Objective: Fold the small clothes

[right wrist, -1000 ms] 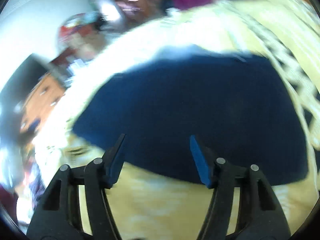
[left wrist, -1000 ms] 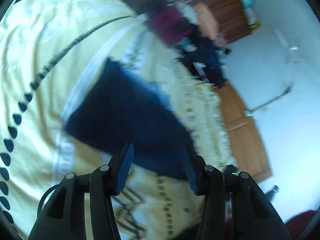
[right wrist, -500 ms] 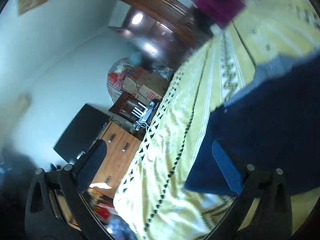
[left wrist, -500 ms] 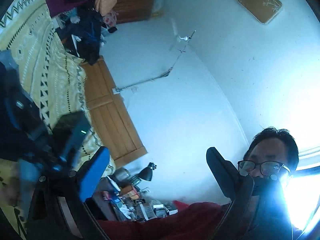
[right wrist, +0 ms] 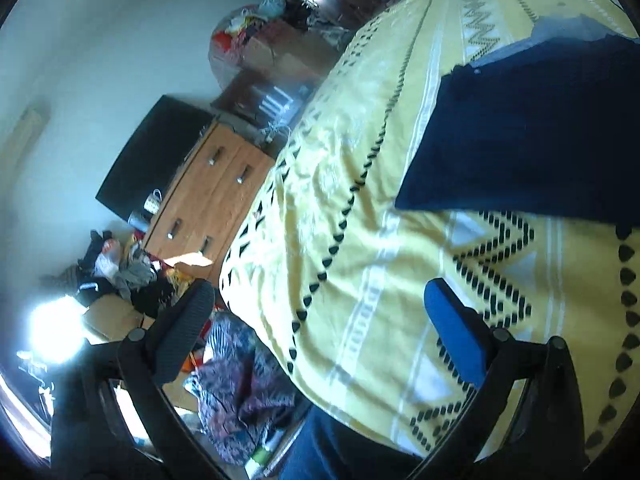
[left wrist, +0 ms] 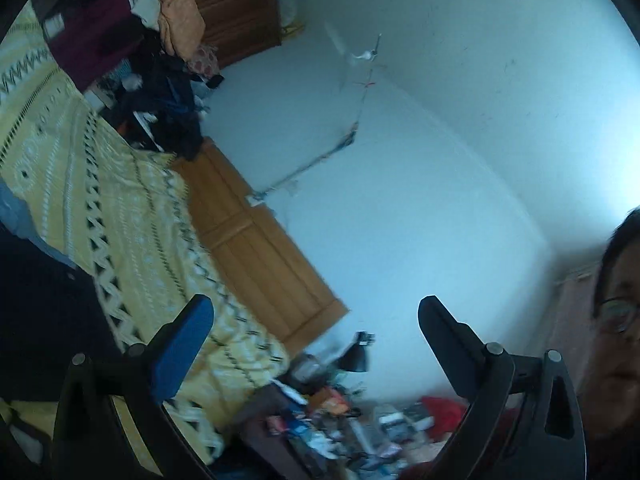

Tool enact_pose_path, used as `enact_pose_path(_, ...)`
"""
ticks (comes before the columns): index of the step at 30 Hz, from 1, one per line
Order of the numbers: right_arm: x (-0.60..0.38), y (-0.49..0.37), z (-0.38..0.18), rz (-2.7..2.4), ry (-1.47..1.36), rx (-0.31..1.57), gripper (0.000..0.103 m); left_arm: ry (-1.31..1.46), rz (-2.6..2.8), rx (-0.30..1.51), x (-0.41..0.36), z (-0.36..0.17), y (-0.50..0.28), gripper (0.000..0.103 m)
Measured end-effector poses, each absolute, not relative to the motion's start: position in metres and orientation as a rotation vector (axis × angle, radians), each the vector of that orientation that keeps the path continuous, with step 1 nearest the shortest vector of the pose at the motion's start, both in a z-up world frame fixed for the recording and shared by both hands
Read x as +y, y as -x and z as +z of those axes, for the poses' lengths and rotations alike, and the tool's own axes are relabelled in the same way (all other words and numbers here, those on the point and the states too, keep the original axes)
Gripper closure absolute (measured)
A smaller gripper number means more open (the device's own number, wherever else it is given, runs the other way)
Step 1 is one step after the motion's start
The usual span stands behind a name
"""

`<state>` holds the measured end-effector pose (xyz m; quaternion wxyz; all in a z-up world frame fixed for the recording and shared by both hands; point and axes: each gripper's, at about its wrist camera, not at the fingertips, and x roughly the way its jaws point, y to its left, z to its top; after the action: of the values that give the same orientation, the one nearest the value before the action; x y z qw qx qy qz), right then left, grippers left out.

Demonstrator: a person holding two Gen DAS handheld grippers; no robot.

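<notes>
A folded dark navy garment (right wrist: 532, 128) lies flat on the yellow patterned bedspread (right wrist: 360, 208), at the upper right of the right wrist view; a pale blue layer shows at its far edge. In the left wrist view the same garment (left wrist: 44, 312) fills the lower left edge. My left gripper (left wrist: 316, 316) is open and empty, lifted and turned away toward the wall. My right gripper (right wrist: 320, 296) is open and empty too, held above the bed's near edge, apart from the garment.
A heap of clothes (left wrist: 160, 92) lies at the far end of the bed by a wooden wardrobe (left wrist: 236, 4). A wooden dresser (right wrist: 212, 196) and a dark screen (right wrist: 152, 156) stand beside the bed. Clothes litter the floor (right wrist: 240, 392). A person's face (left wrist: 616, 340) is at right.
Both grippers have pulled back from the navy garment and swung away from it. They opened wider; the garment stays flat on the bed.
</notes>
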<state>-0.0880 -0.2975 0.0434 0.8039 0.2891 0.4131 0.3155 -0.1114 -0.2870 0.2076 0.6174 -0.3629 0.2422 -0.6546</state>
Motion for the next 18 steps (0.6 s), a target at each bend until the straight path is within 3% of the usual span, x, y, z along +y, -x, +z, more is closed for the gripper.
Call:
enact_pose_path(3, -0.309, 0.108, 0.014, 0.588, -0.509, 0.958, 0.006, 0.662, -1.269, 0.455, -0.276, 0.205, 0.108, 0.001)
enact_pose_path(7, -0.361, 0.121, -0.024, 0.353, -0.453, 0.988, 0.005, 0.747, -0.982, 0.414, -0.212, 0.177, 0.078, 0.001)
enact_pose_path(11, -0.406, 0.137, -0.01, 0.311, -0.387, 0.86, 0.005, 0.858, -0.851, 0.462, -0.143, 0.124, 0.058, 0.001)
enact_pose_path(16, -0.444, 0.146, -0.01, 0.259, -0.38, 0.85, 0.005, 0.777, -0.658, 0.794, -0.117, 0.001, 0.03, 0.002)
enact_pose_path(18, -0.451, 0.143, -0.019, 0.249, -0.394, 0.886, 0.005, 0.76, -0.615, 0.884, -0.12, -0.036, 0.023, 0.009)
